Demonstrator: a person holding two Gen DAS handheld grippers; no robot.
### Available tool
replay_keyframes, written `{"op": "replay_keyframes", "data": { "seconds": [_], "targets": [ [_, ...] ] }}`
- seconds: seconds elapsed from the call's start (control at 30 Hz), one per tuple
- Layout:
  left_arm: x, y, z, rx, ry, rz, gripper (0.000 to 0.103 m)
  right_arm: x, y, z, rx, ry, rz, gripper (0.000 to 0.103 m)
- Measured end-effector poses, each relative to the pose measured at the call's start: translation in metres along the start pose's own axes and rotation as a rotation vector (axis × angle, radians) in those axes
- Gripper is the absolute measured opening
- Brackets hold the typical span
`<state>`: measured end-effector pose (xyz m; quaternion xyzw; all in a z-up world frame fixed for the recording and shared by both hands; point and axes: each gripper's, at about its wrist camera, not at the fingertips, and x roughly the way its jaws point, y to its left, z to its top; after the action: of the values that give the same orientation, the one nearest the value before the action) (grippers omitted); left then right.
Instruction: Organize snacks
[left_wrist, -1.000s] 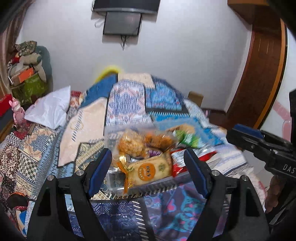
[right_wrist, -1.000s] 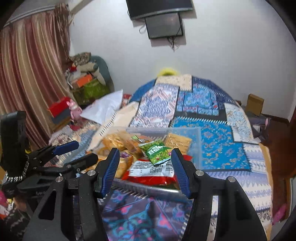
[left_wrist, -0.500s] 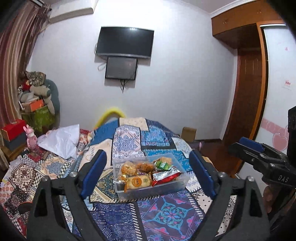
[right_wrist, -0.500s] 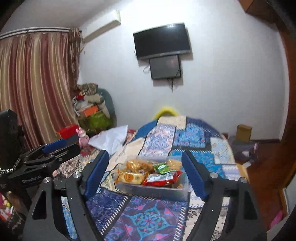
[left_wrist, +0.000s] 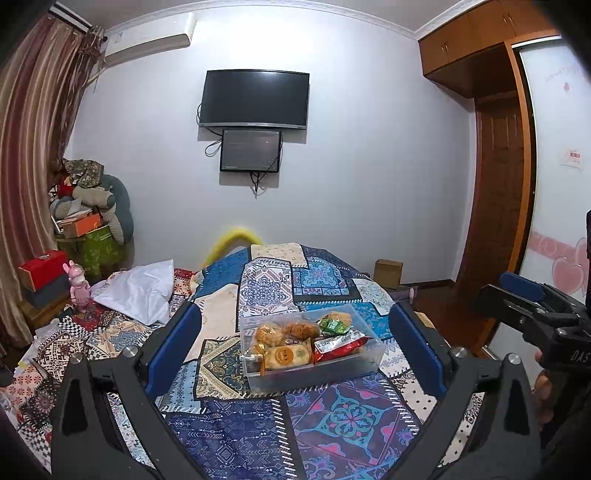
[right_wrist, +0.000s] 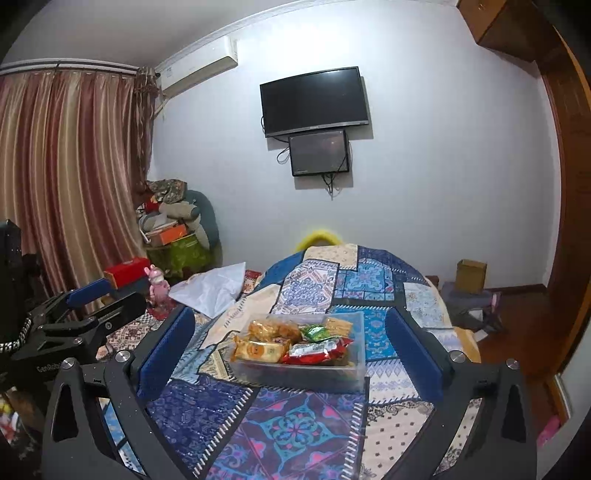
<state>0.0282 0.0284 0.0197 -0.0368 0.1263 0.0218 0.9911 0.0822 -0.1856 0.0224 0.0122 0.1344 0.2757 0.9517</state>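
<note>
A clear plastic box (left_wrist: 347, 373) full of snack packets sits on the patchwork bedspread (left_wrist: 258, 435). It holds a yellow cake packet (left_wrist: 286, 356), a red packet (left_wrist: 338, 345), a green packet (left_wrist: 332, 325) and golden pastries (left_wrist: 271, 332). My left gripper (left_wrist: 295, 354) is open and empty, held back from the box. My right gripper (right_wrist: 291, 354) is open and empty too, with the box (right_wrist: 295, 374) seen between its fingers at a distance. Each gripper shows at the edge of the other's view.
The bedspread (right_wrist: 295, 435) covers the whole bed. A white cloth (left_wrist: 138, 291) and a pink toy (left_wrist: 77, 282) lie at the left. A cardboard box (left_wrist: 388, 271) stands on the floor by the wooden door (left_wrist: 498, 206). A TV (left_wrist: 255, 98) hangs on the far wall.
Both grippers have pulled back and up from the snack box, which now looks small and far. Their jaws have spread a little wider. The box stays put.
</note>
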Motion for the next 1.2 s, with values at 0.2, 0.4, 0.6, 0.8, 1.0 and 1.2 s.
{"op": "replay_keyframes", "data": {
  "seconds": [0.2,0.4,0.6,0.8,1.0,1.2],
  "targets": [
    [-0.0004,-0.0015,-0.0024,0.007,0.001,0.001,0.103,-0.0043,-0.0004,-0.0035,0.002,0.001,0.001,0.103],
    [-0.0009,-0.0032,-0.0032,0.014,0.005,-0.003,0.103,-0.0072,0.0011,-0.0055,-0.002,0.004,0.003,0.103],
    [-0.0008,-0.0038,-0.0042,0.012,0.008,-0.008,0.103,-0.0071,0.0012,-0.0067,-0.003,0.009,0.006,0.103],
    [0.0018,-0.0048,-0.0057,0.013,0.015,-0.012,0.103,-0.0063,0.0014,-0.0061,-0.005,0.007,0.006,0.103],
    [0.0036,-0.0053,-0.0069,0.011,0.021,-0.018,0.103,-0.0055,0.0022,-0.0066,-0.004,0.008,0.006,0.103],
    [0.0046,-0.0047,-0.0083,0.012,0.025,-0.019,0.103,-0.0038,0.0022,-0.0075,-0.003,0.015,0.007,0.103]
  ]
}}
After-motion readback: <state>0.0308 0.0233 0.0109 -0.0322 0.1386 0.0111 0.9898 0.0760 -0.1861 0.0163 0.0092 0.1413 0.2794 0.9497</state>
